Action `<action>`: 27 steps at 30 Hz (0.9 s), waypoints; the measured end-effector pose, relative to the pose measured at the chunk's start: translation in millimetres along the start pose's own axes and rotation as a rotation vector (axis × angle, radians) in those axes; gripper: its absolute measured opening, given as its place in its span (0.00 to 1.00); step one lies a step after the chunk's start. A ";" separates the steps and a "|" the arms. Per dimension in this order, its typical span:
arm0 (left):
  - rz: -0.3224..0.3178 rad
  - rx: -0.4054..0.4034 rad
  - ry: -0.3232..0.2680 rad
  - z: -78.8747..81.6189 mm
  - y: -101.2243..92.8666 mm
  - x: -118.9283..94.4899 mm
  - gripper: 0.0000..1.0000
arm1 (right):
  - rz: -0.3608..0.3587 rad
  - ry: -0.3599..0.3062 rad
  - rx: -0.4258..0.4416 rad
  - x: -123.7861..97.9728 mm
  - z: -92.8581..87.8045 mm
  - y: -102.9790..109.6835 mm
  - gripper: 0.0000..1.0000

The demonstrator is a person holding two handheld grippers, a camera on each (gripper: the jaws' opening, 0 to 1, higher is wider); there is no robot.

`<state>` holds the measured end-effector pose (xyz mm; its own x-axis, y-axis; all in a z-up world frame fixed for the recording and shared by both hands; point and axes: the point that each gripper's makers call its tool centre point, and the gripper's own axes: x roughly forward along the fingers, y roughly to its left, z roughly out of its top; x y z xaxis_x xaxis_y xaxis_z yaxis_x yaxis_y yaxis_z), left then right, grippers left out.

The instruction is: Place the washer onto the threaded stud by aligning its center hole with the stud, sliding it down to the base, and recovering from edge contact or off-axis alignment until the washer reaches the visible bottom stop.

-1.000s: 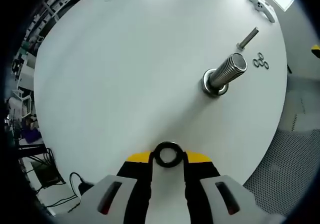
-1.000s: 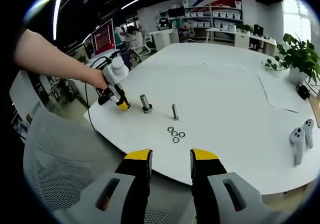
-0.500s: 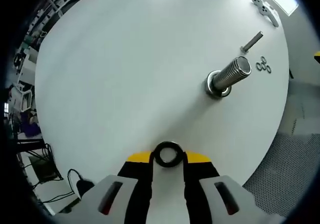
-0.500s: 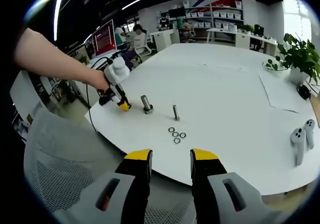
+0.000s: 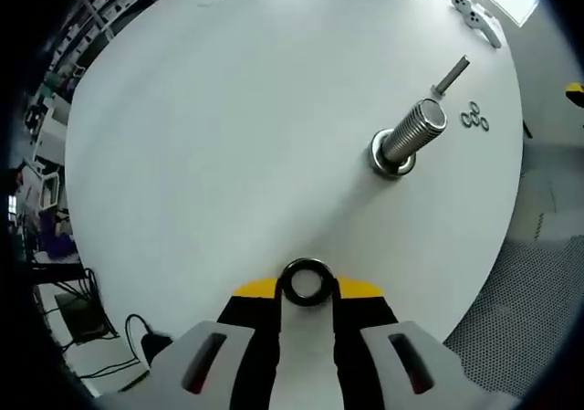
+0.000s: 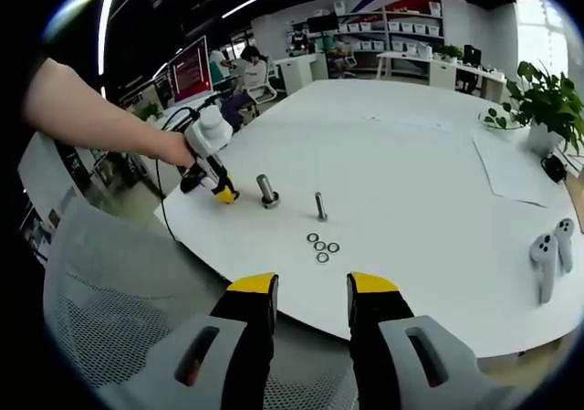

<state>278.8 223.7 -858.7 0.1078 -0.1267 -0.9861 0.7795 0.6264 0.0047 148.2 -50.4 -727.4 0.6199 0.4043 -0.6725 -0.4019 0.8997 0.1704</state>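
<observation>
**Washer pinched at the rim, stud waiting ahead**

The left gripper (image 5: 306, 287) is clamping a dark washer (image 5: 306, 281) by its outer edge, low over the white table (image 5: 228, 127), well apart from the thick threaded stud (image 5: 408, 140). The right gripper (image 6: 310, 287) is hanging back, jaws apart and holding nothing. The washer looks small, stiff, light and probably slippery, so an edge grip that leaves the hole free suits it. The stud is standing upright on its base, long axis vertical.

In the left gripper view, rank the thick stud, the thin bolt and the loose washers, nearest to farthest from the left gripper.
1. Thick stud, up and right of the left gripper.
2. Thin bolt and loose washers, just past the stud: too close to call.
</observation>
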 end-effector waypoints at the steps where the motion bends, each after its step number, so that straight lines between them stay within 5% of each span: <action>1: 0.001 0.016 -0.005 1.4 -0.6 0.0 0.18 | 0.000 0.000 0.000 0.0 0.0 0.0 0.33; 27: -0.079 0.204 -0.130 76.9 -34.3 -58.1 0.18 | 0.003 0.001 -0.004 0.0 -0.4 0.6 0.33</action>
<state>293.3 150.4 -788.7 0.1105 -0.2753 -0.9550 0.8954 0.4446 -0.0246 147.8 -49.9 -727.6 0.6184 0.4065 -0.6726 -0.4064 0.8979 0.1690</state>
